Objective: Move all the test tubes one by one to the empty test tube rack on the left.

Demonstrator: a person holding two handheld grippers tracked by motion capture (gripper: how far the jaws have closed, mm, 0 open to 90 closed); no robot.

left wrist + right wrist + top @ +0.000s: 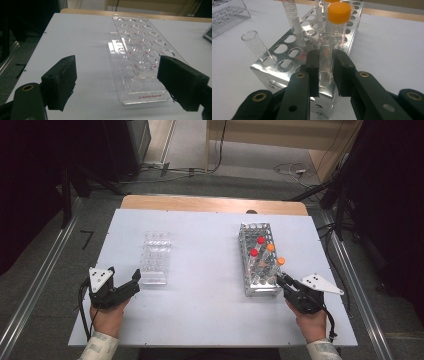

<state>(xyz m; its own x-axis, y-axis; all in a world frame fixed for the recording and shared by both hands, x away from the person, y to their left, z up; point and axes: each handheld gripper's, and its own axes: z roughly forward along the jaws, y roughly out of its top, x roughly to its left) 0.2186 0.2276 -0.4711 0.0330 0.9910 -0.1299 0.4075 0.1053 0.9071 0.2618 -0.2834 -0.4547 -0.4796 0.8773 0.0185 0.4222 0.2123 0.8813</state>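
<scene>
Glass tube (326, 60) clamped upright by right claw (325, 72), hand level, at metal rack (294, 65).

metal rack (248, 285) right on table (210, 285) | clear rack (154, 251) left

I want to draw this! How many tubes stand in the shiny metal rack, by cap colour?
Red-capped clear tubes: 2
Orange-capped clear tubes: 2
Uncapped clear tubes: 2
Total: 6
</scene>
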